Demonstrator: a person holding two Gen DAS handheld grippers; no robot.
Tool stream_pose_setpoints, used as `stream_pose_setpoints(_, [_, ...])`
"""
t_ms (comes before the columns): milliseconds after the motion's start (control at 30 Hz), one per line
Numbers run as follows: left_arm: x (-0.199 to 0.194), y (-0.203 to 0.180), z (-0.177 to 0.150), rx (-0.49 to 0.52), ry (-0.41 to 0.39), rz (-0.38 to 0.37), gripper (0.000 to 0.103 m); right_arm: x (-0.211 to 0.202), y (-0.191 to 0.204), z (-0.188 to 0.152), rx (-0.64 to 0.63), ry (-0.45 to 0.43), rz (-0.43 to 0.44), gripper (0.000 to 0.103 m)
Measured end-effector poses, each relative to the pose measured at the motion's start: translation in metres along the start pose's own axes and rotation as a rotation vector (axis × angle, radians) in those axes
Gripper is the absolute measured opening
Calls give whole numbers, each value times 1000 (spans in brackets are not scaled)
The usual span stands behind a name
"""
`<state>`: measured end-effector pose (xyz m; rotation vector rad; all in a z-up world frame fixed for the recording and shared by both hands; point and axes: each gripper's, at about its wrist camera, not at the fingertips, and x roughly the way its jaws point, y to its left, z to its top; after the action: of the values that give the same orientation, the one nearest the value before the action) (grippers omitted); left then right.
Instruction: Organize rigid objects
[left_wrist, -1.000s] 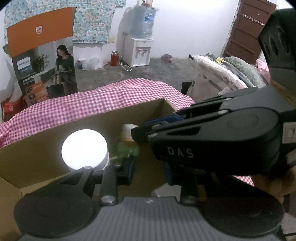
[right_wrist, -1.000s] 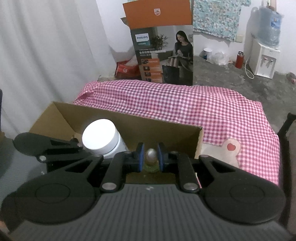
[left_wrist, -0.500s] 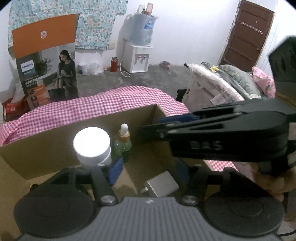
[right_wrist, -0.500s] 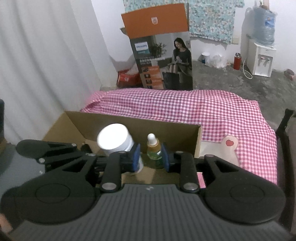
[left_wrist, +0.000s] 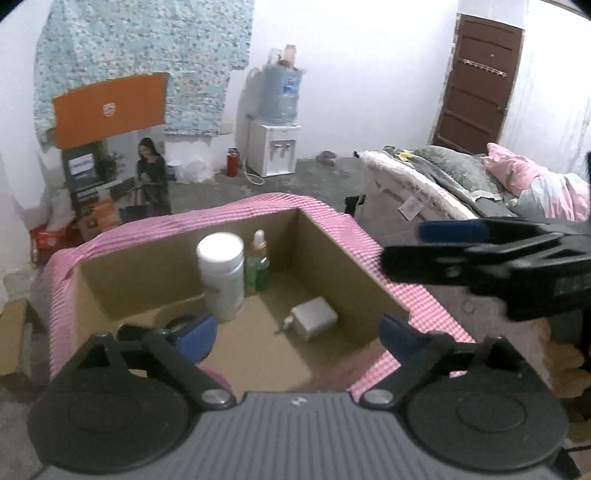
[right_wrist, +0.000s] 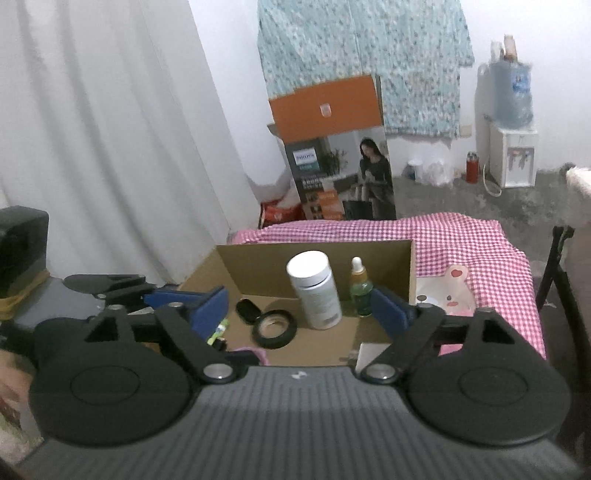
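The open brown cardboard box (right_wrist: 402, 266) stands on the pink checked cloth (right_wrist: 461, 236) of the table. Inside it, a white plastic bottle with a white cap (right_wrist: 314, 291) stands upright, and a small green dropper bottle (right_wrist: 360, 291) stands just beside it, near the far wall. A black tape roll (right_wrist: 275, 328) and a small black oval case (right_wrist: 248, 311) lie on the box floor, and a flat silver charger (left_wrist: 314, 323) lies apart from the bottles. The left gripper (left_wrist: 295, 332) and the right gripper (right_wrist: 299, 308) both hover over the box; their jaws are opening wide, with nothing between them.
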<state>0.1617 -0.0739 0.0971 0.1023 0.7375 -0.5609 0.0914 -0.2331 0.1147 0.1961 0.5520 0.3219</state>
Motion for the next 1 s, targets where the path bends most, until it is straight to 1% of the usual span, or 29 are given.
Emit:
stream_pose_setpoints(33, [-8, 1, -7, -11, -8, 9, 98, -8, 5, -5, -1, -12, -6, 96])
stream_pose_setpoints(67, [-14, 3, -13, -21, -11, 15, 98, -16, 11, -10, -5, -24, -10, 102])
stream_pose_setpoints(133, [-26, 7, -26, -44, -19, 34, 99, -29, 22, -19, -14, -38, -24, 102])
stream_pose_setpoints(267, [-46, 18, -52, -111, -33, 70, 100, -44, 45, -38, -53, -50, -104, 102])
stream_pose_setpoints(367, [-55, 25, -71, -161, -26, 77, 101, -43, 61, -53, -94, -21, -129, 102])
stream_pose_setpoints(433, [-59, 27, -83, -181, -18, 93, 101, -40, 74, -62, -130, -1, -166, 102])
stream_pose_setpoints(533, [-62, 30, -98, -193, -17, 119, 101, -38, 91, -74, -185, -10, -223, 102])
stream_pose_setpoints(600, [-64, 31, -106, -194, -19, 141, 101, -36, 96, -78, -185, -15, -240, 102])
stream_pose_setpoints(700, [-65, 32, -118, -191, -23, 168, 101, -33, 96, -79, -161, -5, -225, 102])
stream_pose_setpoints(767, [-63, 33, -124, -182, -19, 188, 101, -30, 93, -80, -125, 2, -197, 102])
stream_pose_setpoints(900, [-59, 35, -133, -166, -14, 211, 101, -22, 84, -84, -42, 14, -96, 102])
stream_pose_setpoints(1000, [-55, 38, -139, -160, -9, 213, 101, -10, 75, -91, 50, 34, -11, 102])
